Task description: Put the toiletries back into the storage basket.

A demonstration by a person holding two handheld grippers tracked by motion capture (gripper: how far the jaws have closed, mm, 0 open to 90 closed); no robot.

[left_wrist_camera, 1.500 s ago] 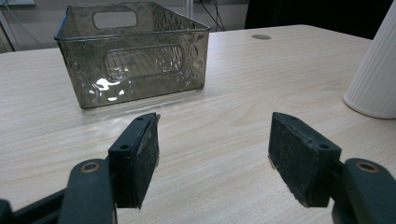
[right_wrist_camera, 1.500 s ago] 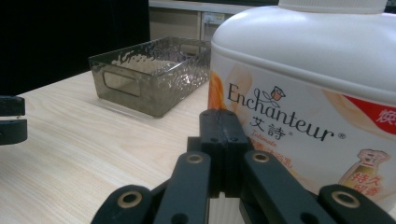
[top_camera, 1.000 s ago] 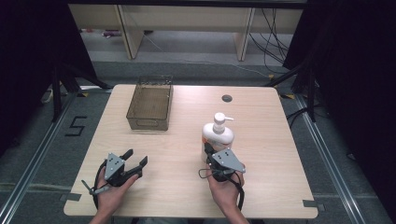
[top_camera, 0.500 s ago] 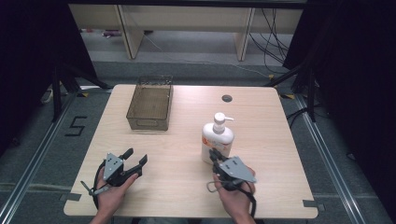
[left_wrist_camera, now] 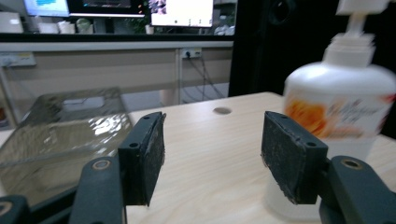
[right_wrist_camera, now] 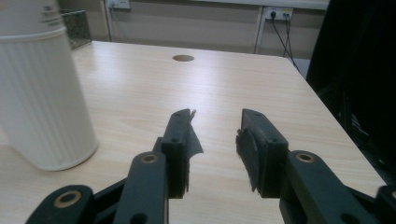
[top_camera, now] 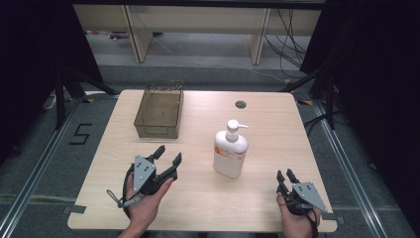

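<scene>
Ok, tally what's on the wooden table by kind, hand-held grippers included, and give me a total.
White plastic pump bottle with an orange label: 1
Clear rectangular plastic bin: 1
Black two-jaw hand-held grippers: 2, the left gripper with jaws wide apart, the right gripper with jaws slightly apart
Total: 4

The left gripper point(top_camera: 167, 155) is resting low in the person's left hand point(top_camera: 143, 206), with its jaws standing wide apart and pointing forward and a little right. The right gripper point(top_camera: 286, 176) is sitting in the right hand point(top_camera: 297, 220), its jaws parted only narrowly and holding nothing.
</scene>
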